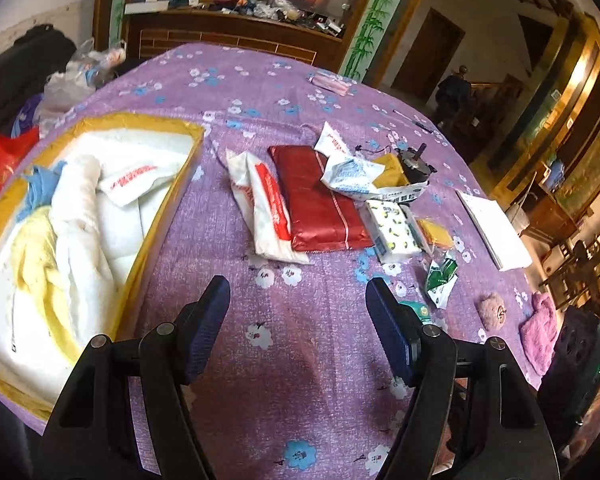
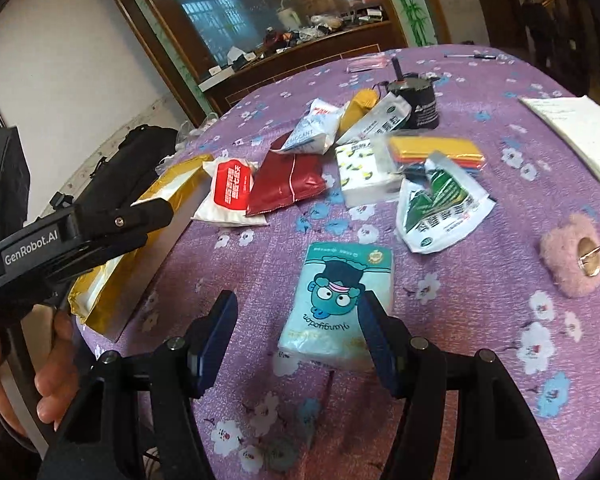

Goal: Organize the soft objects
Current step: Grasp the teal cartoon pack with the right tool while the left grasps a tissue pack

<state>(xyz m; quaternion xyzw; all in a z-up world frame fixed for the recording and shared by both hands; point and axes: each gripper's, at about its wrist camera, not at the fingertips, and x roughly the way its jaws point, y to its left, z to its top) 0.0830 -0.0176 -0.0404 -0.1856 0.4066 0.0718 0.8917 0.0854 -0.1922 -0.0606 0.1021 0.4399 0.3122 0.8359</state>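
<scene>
A: Item one, tissue pack (image 2: 336, 304)?
B: Flat on the bench (image 2: 480, 320), near edge, just ahead of the right gripper (image 2: 296, 328). Long axis runs away from the camera; its cartoon print reads upside down, top end pointing toward the gripper.

A: Right fingers (image 2: 216, 332)?
B: Spread wide, released, holding nothing. The right-hand finger overlaps the pack's corner in view; contact cannot be told.

A: Left gripper (image 1: 298, 322)?
B: Fingers (image 1: 208, 320) wide apart, empty, over bare cloth. A hand (image 2: 48, 364) grips its handle.

A: Other stock?
B: Red pouch (image 1: 320, 196), long axis running away, mid-bench; white pack (image 1: 260, 204) touching its left side. Yellow box (image 1: 148, 224) at left holds white and yellow cloths (image 1: 76, 240). Pink puff (image 2: 572, 256) to the right, well apart.
</scene>
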